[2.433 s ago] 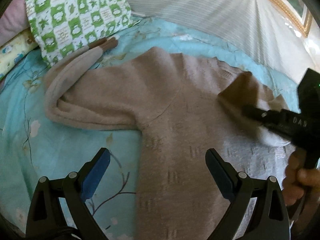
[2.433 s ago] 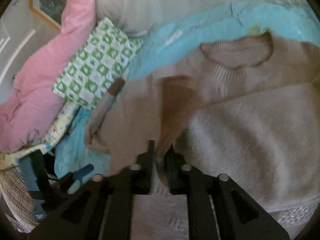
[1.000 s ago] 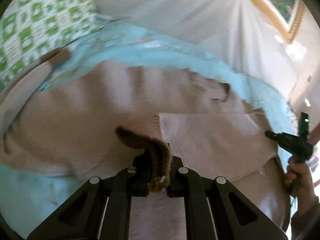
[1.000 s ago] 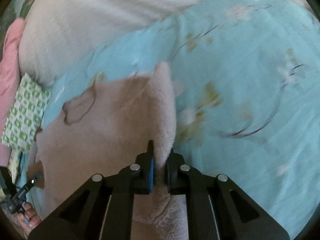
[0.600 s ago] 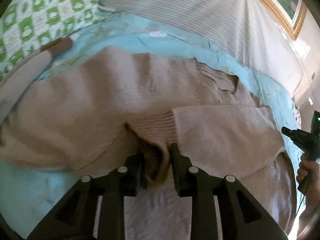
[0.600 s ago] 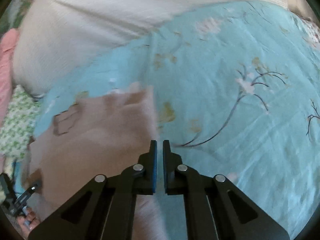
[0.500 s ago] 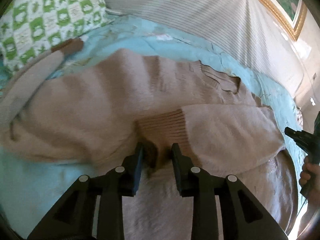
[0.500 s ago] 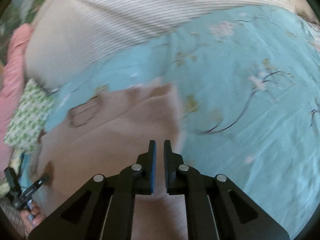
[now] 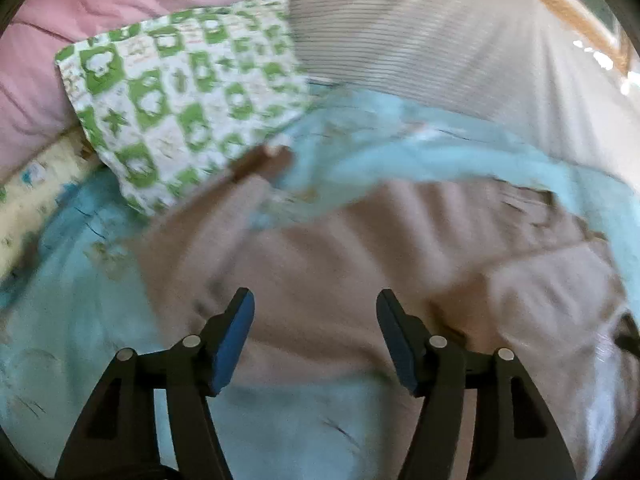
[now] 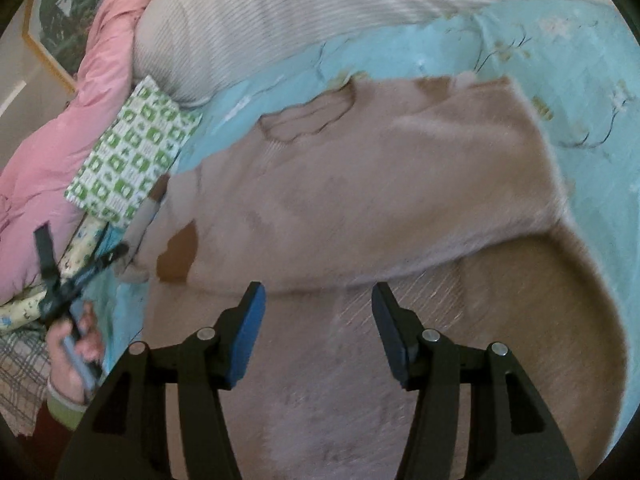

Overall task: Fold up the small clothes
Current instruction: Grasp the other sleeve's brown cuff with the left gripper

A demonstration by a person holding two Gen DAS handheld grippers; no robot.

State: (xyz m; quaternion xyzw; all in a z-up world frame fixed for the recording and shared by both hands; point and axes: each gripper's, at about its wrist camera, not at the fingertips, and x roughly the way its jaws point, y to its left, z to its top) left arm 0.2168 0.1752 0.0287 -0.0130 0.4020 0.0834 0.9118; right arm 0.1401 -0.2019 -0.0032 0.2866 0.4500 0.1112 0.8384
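Nearest, both tools hang over the near part of the bed with nothing in them: the left gripper point(image 9: 314, 300) has its jaws parted and still spreading above the sweater's left side, and the right gripper point(image 10: 318, 294) is likewise spreading its jaws, empty, over the lower body of the garment. The beige sweater point(image 10: 380, 184) lies flat on the turquoise floral bedsheet point(image 10: 580, 60), roughly mid-bed, with one sleeve folded across its chest so the darker cuff point(image 10: 178, 254) rests toward the left side. In the right wrist view a hand point(image 10: 74, 354) grips the left tool's handle at the near left edge of the bed. Further back, the other sleeve point(image 9: 240, 184) reaches out to touch a green-and-white checked pillow point(image 9: 180, 108). Beyond that pillow a pink quilt point(image 9: 80, 20) is bunched at the far left corner, and a striped grey-white cushion point(image 9: 460, 48) runs along the bed's far edge.
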